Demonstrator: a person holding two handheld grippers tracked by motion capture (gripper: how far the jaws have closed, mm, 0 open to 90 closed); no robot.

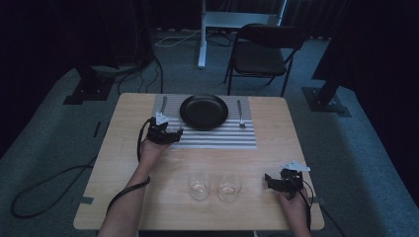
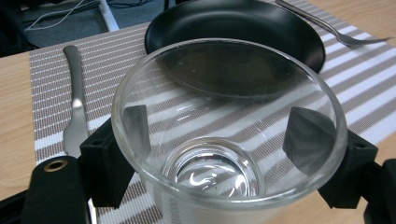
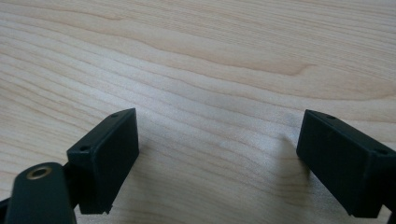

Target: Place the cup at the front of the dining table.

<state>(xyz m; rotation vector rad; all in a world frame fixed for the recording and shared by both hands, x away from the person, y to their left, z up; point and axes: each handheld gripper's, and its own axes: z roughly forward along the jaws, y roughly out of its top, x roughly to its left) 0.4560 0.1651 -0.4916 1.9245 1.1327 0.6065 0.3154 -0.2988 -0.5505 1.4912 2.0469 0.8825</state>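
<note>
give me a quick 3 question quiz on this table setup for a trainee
1. True or false: the left gripper is shut on a glass.
2. How many glasses stand free near the table's front edge?
3. Which utensil lies right of the black plate: A knife, B fork, C spoon?

Key: 1 true. 2 two. 3 B, the fork; the knife lies left.

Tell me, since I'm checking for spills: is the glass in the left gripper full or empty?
Empty. The glass is clear to its bare base, with the placemat stripes visible through it.
</note>
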